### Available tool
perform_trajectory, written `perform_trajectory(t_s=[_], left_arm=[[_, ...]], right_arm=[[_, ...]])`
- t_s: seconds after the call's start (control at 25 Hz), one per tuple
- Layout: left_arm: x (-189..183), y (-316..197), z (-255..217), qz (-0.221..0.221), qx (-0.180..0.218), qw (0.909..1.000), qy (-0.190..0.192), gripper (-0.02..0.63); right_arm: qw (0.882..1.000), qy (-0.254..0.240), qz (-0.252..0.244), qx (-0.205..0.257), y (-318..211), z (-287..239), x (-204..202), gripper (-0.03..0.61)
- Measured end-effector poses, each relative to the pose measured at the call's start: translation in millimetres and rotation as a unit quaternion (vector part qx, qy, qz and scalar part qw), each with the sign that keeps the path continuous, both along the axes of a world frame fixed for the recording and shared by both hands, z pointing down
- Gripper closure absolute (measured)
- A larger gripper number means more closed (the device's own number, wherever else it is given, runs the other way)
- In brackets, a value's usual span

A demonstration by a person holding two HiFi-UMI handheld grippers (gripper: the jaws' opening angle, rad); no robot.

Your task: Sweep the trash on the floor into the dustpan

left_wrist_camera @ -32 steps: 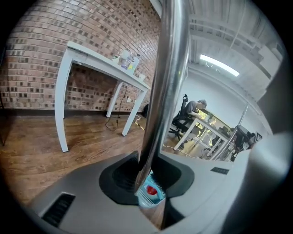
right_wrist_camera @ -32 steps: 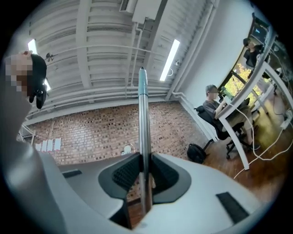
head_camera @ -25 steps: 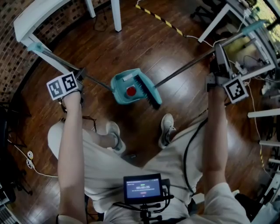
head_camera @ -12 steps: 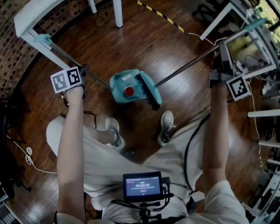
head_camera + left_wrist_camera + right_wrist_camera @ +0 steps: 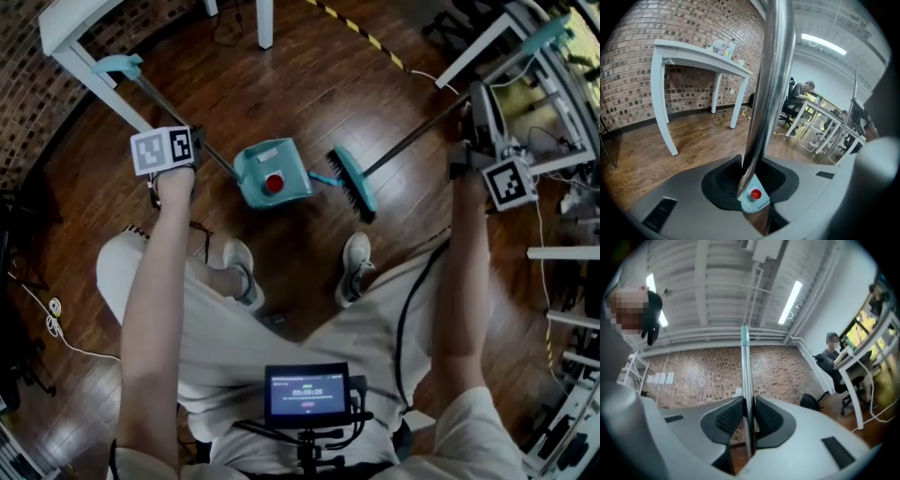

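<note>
**Figure: Trash in the dustpan, broom beside it; hazards and inventory**

The red trash piece lies inside the teal dustpan. The dustpan rests on the wooden floor, ahead of the person's shoes. The broom head stands just beside the pan's open side, apart from the trash.

The left gripper has its fingers closed narrow on the dustpan handle. The right gripper has its fingers clamped on the broom handle.

Likely hazards:
- The round-looking piece may roll out if the pan tips toward its mouth when lifted.
- Either thin, smooth handle may twist within the fingers.
- A careless broom stroke may knock the pan and spill it.

Count: 1 trash piece, 1 dustpan, 1 broom, 2 grippers, 2 shoes, and 1 white bench nearby.
</note>
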State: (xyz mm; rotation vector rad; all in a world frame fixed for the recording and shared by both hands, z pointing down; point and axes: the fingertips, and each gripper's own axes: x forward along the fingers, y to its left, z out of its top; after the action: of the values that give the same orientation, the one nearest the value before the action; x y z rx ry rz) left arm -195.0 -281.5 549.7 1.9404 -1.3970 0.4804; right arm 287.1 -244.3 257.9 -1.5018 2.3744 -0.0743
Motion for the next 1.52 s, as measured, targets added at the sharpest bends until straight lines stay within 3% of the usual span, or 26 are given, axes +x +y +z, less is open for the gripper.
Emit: perform_trajectory(t_s=[0.2,0.36,0.48,0.64,0.76,0.96,1.16,1.28,1.52], left_arm=[[14,1,24,0.033,-0.012,0.9986,-0.039,0.525],[17,5,44,0.04,-0.03,0.9972,-0.055,0.524],[15,8,55,0.038,-0.045,0.9966,-0.058,0.523],[15,8,62,0.044,-0.052,0.9957,-0.063,0.523],[19,9,63,0.058,-0.051,0.9949,-0.065,0.525],[20,13,64,0.083,-0.049,0.9928,-0.071,0.525],[22,15,65,0.107,-0.048,0.9895,-0.085,0.525],[32,19,69,0.146,-0.047,0.982,-0.11,0.525],[53,29,74,0.198,-0.046,0.97,-0.133,0.526]], right_arm=[[0.998,-0.027,-0.045,-0.017,-18,28,-6,0.487],[0.998,-0.01,-0.026,-0.058,-33,63,0,0.491],[0.997,-0.05,-0.027,-0.051,-29,68,9,0.482],[0.998,0.037,-0.027,-0.047,-23,65,-12,0.492],[0.996,0.071,-0.044,-0.04,-19,73,-24,0.495],[0.99,0.119,-0.045,-0.064,-24,121,-24,0.495],[0.967,0.231,-0.042,-0.097,-27,169,-33,0.495],[0.952,0.279,-0.042,-0.115,-27,199,-40,0.495],[0.936,0.306,-0.07,-0.156,-11,266,-96,0.492]])
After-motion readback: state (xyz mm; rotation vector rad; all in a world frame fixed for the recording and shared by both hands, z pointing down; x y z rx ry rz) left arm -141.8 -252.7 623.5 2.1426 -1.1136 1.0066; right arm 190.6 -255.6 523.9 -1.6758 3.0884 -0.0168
